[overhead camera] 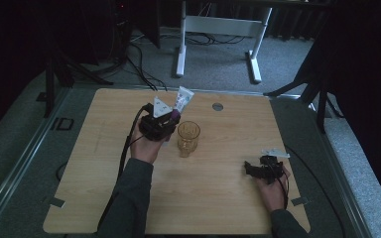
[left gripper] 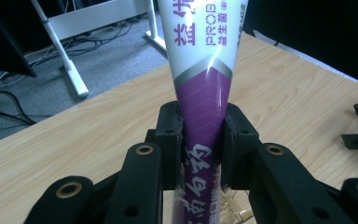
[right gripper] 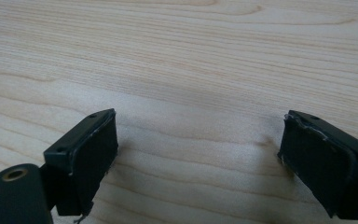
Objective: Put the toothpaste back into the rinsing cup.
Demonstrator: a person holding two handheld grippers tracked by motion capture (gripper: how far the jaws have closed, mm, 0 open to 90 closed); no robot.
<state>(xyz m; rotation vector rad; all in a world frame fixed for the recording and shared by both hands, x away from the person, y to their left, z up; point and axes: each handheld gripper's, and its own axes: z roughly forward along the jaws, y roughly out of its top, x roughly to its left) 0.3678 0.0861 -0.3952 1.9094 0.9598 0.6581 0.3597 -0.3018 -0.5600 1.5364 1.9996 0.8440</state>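
The toothpaste tube (left gripper: 200, 88) sits pinched between the left gripper (overhead camera: 159, 120) jaws, lifted just beside the amber glass (overhead camera: 188, 138). The right gripper (right gripper: 200, 163) rests wide apart, holding nothing, on the table (overhead camera: 218, 198). A careless swing could topple that glass.

We count one table (overhead camera: 218, 198), wooden. On it stands one glass (overhead camera: 188, 138), amber. We see one tube (left gripper: 204, 88), white and purple, clamped in the left gripper (left gripper: 202, 140). There are two grippers in all, the other being the right gripper (right gripper: 198, 154), its jaws apart over bare wood. Two hands hold them: a left hand (overhead camera: 146, 146) and a right hand (overhead camera: 273, 191). Beyond the table we count one white desk frame (overhead camera: 218, 34) on the floor.
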